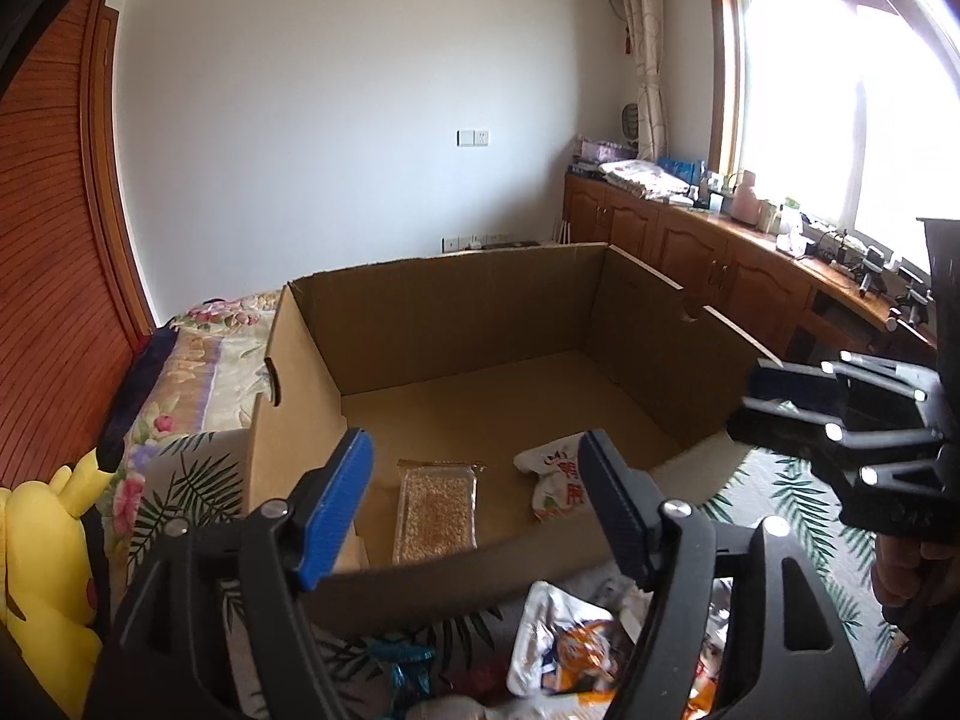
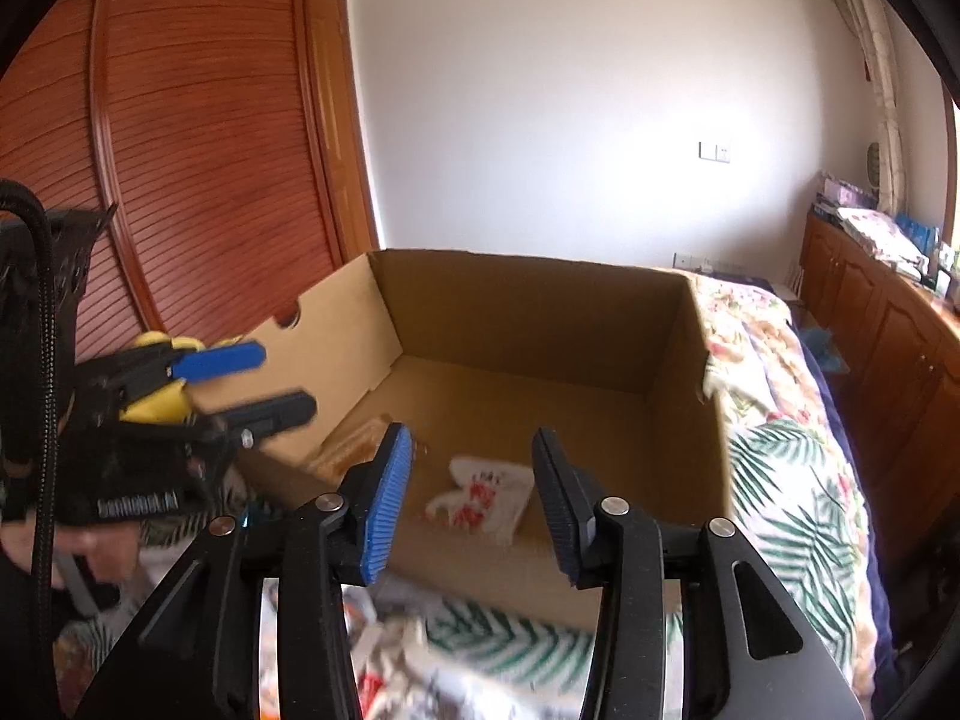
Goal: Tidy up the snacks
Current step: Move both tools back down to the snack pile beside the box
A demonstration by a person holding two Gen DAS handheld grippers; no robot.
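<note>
An open cardboard box [image 1: 468,312] [image 2: 528,312] stands on the bed. On its floor lie a clear pack of brown grain snack [image 1: 435,507] and a white packet with red print [image 1: 555,480] [image 2: 480,498]. My left gripper [image 1: 476,444] hovers open at the box's near wall, with nothing between its blue pads. My right gripper [image 2: 471,435] is also open and empty above the near wall, with the white packet lying beyond it. Each gripper shows in the other's view, the right gripper [image 1: 780,402] at the right edge and the left gripper [image 2: 282,378] at the left. More snack packets [image 1: 564,648] lie on the bedspread in front of the box.
A yellow plush toy [image 1: 48,570] sits left of the box. The leaf-print bedspread [image 2: 780,516] runs along the box's right side. Wooden cabinets [image 1: 690,246] with clutter stand under the window, and a slatted wooden wardrobe [image 2: 198,138] rises on the left.
</note>
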